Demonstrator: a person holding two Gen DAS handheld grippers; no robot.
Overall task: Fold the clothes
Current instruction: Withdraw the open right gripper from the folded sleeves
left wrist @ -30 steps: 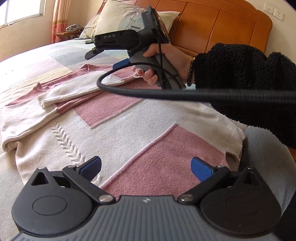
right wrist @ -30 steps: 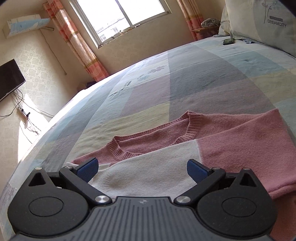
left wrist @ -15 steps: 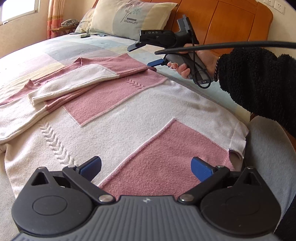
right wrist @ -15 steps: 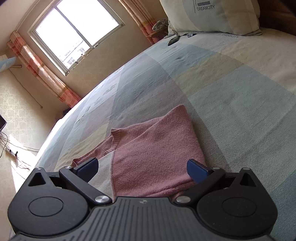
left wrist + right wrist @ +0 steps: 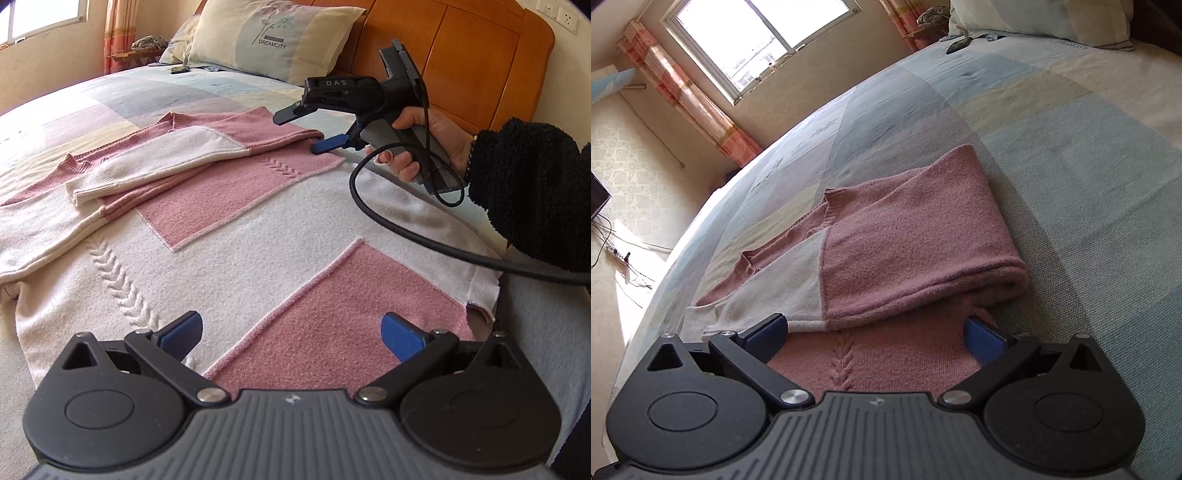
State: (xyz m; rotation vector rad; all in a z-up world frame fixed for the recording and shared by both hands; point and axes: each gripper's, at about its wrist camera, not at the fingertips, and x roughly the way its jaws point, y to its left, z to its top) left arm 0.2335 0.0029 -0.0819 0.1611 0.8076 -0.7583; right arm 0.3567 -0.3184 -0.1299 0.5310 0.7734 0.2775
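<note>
Left wrist view: a pink and cream sweater point(image 5: 236, 236) lies spread flat on the bed point(image 5: 110, 99), its hem nearest the camera and its neckline toward the pillow point(image 5: 273, 37). One sleeve point(image 5: 173, 158) is folded across the chest, pink at the shoulder end and cream toward the cuff. The left tool point(image 5: 291, 332) hangs just over the sweater's hem, its blue fingers spread wide with nothing between them. At the sweater's shoulder on the headboard point(image 5: 461, 55) side, the right tool point(image 5: 303, 129) is held by a hand point(image 5: 424, 140) in a black fleecy sleeve point(image 5: 535, 192); its fingers stand apart, the lower one touching the sweater's edge beside the folded sleeve's bend. A black cable point(image 5: 406, 229) loops from it across the sweater. In the right wrist view the right tool point(image 5: 875, 332) is likewise wide open and empty, low over the pink knit, with the folded sleeve point(image 5: 905, 251) just ahead of its fingertips. Beyond the sweater, a small dark object point(image 5: 956, 46) lies on the bed near the pillow, and a window point(image 5: 764, 40) with striped curtains point(image 5: 694, 99) stands past the bed's far side.
</note>
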